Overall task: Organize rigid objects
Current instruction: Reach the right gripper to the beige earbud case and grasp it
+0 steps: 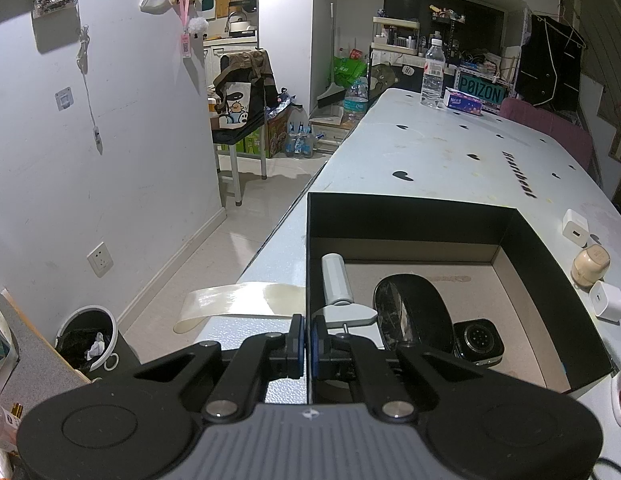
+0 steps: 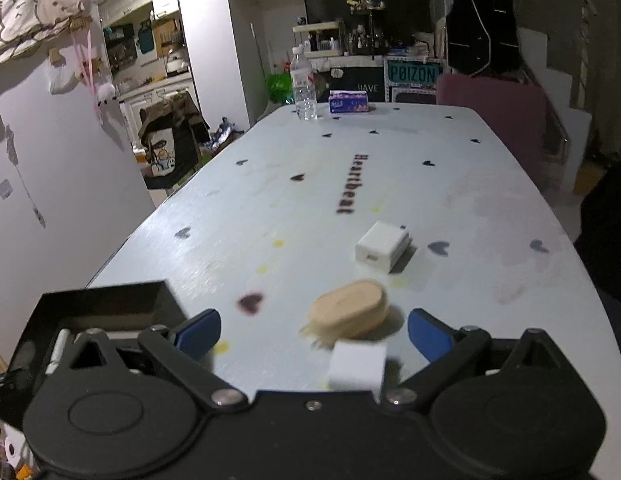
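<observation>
In the left wrist view my left gripper [image 1: 307, 340] is shut on the left wall of the black box [image 1: 550, 264]. The box holds a grey-white handle [image 1: 336, 280], a black oval case [image 1: 414, 312] and a black watch [image 1: 478, 342]. Right of the box lie two white charger cubes [image 1: 575, 227] [image 1: 608, 301] and a beige jar [image 1: 590, 266]. In the right wrist view my right gripper [image 2: 314, 332] stands wide open over the table [image 2: 350, 184]. The beige jar [image 2: 348, 312] lies just ahead between the fingertips, untouched. One white cube [image 2: 358, 364] sits close to the gripper's base, another [image 2: 382, 246] farther on.
A water bottle [image 2: 304, 88] and a tissue box [image 2: 349, 102] stand at the table's far end, with a pink chair [image 2: 494, 112] at the right. A strip of tape [image 1: 238, 300] hangs off the table's left edge above a bin [image 1: 86, 338]. The black box [image 2: 102, 304] is at my right gripper's left.
</observation>
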Motion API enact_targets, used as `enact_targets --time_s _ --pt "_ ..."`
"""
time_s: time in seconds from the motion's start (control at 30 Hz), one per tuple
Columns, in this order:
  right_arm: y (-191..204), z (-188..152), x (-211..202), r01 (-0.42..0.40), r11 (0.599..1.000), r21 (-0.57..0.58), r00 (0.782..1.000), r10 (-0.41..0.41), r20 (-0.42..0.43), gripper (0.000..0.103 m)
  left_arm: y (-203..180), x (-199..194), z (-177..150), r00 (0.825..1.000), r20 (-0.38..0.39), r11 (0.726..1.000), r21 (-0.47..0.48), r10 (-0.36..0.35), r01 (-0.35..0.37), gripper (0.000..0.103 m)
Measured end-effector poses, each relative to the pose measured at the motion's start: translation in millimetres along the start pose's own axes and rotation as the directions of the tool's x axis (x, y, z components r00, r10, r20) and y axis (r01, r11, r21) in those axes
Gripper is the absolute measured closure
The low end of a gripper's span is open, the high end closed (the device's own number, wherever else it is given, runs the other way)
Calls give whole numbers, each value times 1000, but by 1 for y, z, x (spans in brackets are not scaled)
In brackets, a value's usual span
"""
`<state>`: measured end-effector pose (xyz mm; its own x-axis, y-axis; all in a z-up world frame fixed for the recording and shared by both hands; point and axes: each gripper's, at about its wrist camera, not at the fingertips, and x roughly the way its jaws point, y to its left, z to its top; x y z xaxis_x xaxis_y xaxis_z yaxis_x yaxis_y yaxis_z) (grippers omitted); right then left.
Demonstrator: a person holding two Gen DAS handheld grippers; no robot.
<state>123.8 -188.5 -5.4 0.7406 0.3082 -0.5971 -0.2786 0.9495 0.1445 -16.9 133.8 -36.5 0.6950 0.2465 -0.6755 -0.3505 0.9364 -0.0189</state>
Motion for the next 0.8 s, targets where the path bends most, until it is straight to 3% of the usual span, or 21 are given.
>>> enact_targets --time_s 0.13,0.4,0.57,0.8 --pt "-17 8 24 -40 999 -5 999 40 0 2 0 0 0 1000 0 1000 0 0 0 100" --pt "-31 20 79 -37 999 38 999 38 -37 4 0 0 0 1000 1 1000 1 1 -1 100" --pt "-29 15 107 -53 996 70 992 60 -109 6 0 0 0 1000 0 1000 0 0 0 100" --pt "-20 5 99 -96 993 74 978 107 -179 9 2 1 1 1000 2 1000 -4 -2 2 100"
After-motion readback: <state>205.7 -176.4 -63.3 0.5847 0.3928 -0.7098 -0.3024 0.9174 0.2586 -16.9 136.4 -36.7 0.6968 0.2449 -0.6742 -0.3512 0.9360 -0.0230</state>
